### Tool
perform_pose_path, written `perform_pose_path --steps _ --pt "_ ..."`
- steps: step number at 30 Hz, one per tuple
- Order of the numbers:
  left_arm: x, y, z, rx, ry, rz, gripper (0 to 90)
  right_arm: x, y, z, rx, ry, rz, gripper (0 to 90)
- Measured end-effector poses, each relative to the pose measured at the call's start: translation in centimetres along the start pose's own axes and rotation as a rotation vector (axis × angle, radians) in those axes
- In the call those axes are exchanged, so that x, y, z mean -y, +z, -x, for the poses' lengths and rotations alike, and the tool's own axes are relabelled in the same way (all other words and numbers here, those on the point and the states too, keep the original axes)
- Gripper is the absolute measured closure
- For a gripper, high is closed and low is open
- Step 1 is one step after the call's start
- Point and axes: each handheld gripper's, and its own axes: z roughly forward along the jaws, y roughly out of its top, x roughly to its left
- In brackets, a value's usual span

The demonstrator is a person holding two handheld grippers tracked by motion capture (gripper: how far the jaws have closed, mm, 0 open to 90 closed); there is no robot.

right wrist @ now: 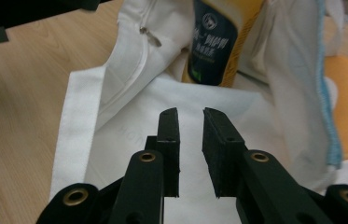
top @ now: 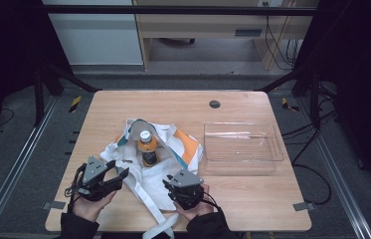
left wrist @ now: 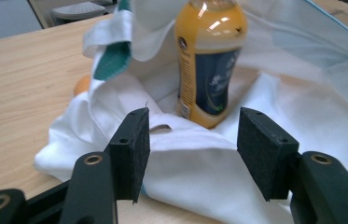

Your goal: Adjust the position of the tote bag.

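Hovering wide-open and empty, left gripper (left wrist: 192,154) must close on the bag (left wrist: 209,172) edge beneath; right gripper (right wrist: 191,149) narrowly parted, empty.

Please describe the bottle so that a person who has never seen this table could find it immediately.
On the wooden table, look at the crumpled white cloth bag near the middle, left of the clear plastic tray. The bottle stands upright on that bag. It is the only bottle there: orange liquid, dark blue label, white cap.
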Motion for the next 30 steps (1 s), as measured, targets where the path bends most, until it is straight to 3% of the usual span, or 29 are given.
perform_pose_path --steps 8,16,24,30 --pt "0.9 0.2 1.1 0.014 0.016 -0.036 44.2 -1.3 -0.7 0.8 0.023 0.0 0.046 74.3" --pt "1.2 0.4 2.0 0.023 0.026 -0.053 45.1 -2.7 -1.3 2.7 0.064 0.031 0.091 72.3" --pt "1.4 1.1 2.8 0.052 0.031 -0.085 48.0 -3.2 -0.5 4.2 0.084 0.074 0.071 70.9" --pt "1.7 1.6 3.5 0.071 0.036 -0.112 50.4 -3.2 0.3 4.6 0.106 0.065 0.061 70.3"
